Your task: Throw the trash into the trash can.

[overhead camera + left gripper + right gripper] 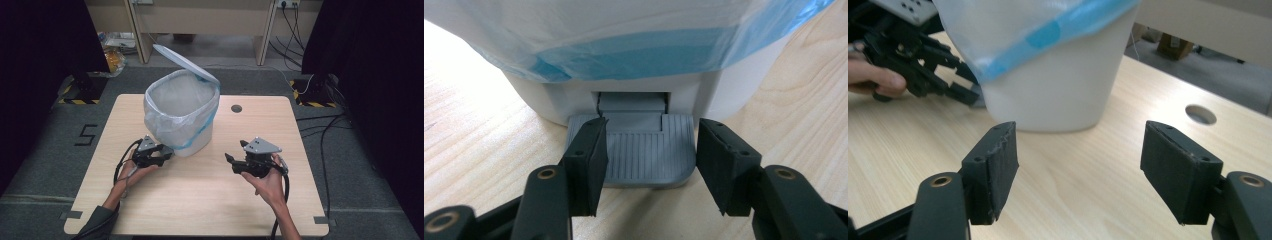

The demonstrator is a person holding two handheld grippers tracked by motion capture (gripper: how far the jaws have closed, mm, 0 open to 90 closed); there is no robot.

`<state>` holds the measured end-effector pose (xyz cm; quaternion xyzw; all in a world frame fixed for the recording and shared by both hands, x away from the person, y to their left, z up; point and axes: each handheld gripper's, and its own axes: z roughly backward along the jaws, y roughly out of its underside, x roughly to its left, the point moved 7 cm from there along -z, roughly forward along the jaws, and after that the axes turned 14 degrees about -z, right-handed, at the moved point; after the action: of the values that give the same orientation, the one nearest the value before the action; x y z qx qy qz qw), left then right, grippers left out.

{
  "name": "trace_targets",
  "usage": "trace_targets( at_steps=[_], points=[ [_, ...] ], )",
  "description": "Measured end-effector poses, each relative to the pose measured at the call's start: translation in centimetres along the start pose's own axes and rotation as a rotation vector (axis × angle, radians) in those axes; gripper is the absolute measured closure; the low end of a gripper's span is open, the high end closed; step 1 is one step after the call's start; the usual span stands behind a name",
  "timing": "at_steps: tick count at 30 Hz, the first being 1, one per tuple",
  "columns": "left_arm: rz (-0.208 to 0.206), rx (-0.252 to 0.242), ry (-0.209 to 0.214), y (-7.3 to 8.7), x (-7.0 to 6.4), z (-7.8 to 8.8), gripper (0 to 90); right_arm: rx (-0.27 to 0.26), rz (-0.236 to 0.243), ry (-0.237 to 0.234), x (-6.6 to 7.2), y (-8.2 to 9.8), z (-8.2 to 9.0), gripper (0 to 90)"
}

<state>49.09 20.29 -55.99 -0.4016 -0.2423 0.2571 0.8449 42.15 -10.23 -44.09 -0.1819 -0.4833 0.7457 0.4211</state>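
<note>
floor marking left of the table (280, 210) reads "5" (87, 134). left gripper (162, 151) sits at the base of the white pedal bin (187, 112), jaws at their narrowest, bearing on the grey foot pedal (644, 157); one pad overlaps it. bin stands at table centre-rear, lid (182, 61) raised, liner with blue band. right gripper (235, 159) hovers apart, jaws parted, empty.

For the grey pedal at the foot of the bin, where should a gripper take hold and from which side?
Best at the ribbed pedal, on its free front lip, coming in low from the person's side as the left gripper does. It is a flat, thin plate lying near the table, hinged into the bin at the back, so probably only the front and side edges are reachable. The lid stands open.
</note>
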Motion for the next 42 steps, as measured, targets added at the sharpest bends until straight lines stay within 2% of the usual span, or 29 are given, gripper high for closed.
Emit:
trace_targets(
  at_steps=[4, 11, 15, 27, 38, 42],
  points=[
    [-0.001, 0.001, -0.001, 0.0, 0.0, 0.0, 46.3, 0.025, -0.022, 0.004, -0.3, 2.3, -0.4, 30.2],
    [-0.006, 0.004, -0.001, 0.0, 0.0, 0.0, 46.3, 0.052, -0.046, 0.014, -0.7, 4.3, -0.8, 30.0],
    [0.004, 0.001, 0.005, 0.0, 0.0, 0.0, 46.3, 0.077, -0.06, 0.013, -0.8, 5.5, -1.1, 29.9],
    [0.0, 0.003, 0.002, 0.0, 0.0, 0.0, 46.3, 0.182, -0.081, 0.035, -1.3, 9.4, -2.2, 24.6],
    [-0.002, 0.003, 0.001, 0.0, 0.0, 0.0, 46.4, 0.233, -0.071, 0.054, -1.2, 11.3, -2.1, 22.8],
    [-0.001, 0.003, 0.001, 0.0, 0.0, 0.0, 46.4, 0.238, -0.081, 0.054, -1.2, 11.7, -1.9, 22.8]
  ],
)
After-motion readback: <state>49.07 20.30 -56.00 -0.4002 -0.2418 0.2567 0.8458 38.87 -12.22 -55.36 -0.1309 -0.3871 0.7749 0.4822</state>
